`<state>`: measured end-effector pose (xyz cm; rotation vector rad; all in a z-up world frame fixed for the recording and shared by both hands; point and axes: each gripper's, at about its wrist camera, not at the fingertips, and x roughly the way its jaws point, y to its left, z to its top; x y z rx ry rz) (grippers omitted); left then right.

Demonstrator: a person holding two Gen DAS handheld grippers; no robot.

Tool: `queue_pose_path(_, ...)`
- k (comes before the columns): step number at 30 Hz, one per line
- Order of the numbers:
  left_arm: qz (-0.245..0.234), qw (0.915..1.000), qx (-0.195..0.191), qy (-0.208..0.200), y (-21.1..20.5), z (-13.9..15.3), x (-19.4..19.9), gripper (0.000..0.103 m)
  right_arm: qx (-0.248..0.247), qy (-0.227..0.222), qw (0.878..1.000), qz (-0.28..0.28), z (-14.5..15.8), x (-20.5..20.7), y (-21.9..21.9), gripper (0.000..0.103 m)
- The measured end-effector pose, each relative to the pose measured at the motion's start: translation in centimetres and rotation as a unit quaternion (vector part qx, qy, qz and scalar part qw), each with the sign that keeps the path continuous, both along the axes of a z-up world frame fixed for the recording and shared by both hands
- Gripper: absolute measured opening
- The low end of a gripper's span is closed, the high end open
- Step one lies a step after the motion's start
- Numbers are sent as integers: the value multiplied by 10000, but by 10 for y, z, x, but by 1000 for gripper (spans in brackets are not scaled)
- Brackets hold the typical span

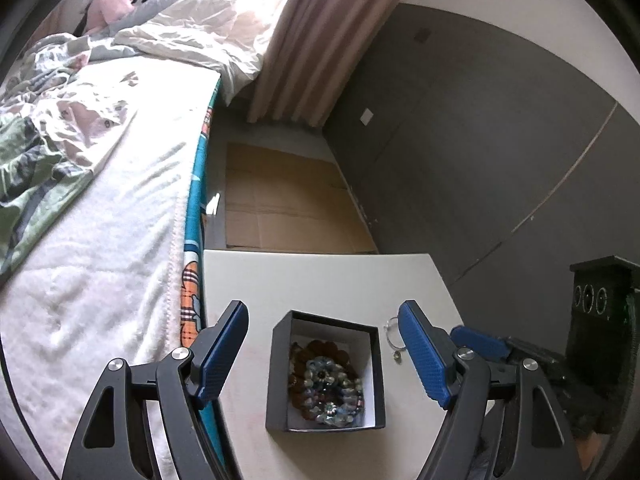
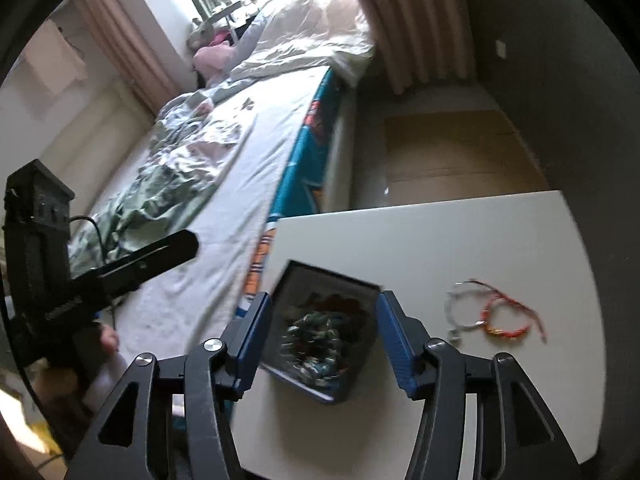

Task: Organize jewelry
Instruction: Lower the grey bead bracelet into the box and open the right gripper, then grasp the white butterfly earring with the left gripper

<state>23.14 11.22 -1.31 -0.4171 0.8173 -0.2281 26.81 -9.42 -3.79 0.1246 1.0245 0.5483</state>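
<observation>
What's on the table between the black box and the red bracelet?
In the right wrist view, a silver bracelet lies between the black box and the red bracelet, touching the red one.

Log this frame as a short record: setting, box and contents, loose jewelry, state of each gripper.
setting: white table beside a bed
box: open black box on the table, no lid in view
box contents: beaded jewelry, blue-green and brown pieces piled together
loose jewelry: silver bracelet and red-orange cord bracelet on the table, outside the box
left gripper: open, above the box, holding nothing
right gripper: open, box seen between its fingers, pads not pressing it
</observation>
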Motion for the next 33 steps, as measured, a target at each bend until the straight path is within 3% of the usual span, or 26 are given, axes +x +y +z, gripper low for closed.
queue_pose_path(9, -389, 9991, 165, 69, -34, -5, 4, 78, -6, 122, 9983, -563, -14, -6, -74, 57)
queue_pose_path(11, -528, 9984, 189, 100, -45, -6, 5, 78, 35, 181, 9975, -678, -17, -7, -93, 75)
queue_pose_path(13, -663, 9975, 226, 133, -58, -9, 6, 78, 44, 204, 9960, -867, -19, -10, -110, 79)
queue_pose_path(26, -1524, 9845, 777, 396, -159, -38, 16, 76, 64, 615, 9851, -1604, -42, -26, -192, 79)
queue_pose_path(33, -1802, 9756, 1044, 702, -208, -63, 27, 62, 36, 703, 9793, -1897, -52, -31, -226, 79)
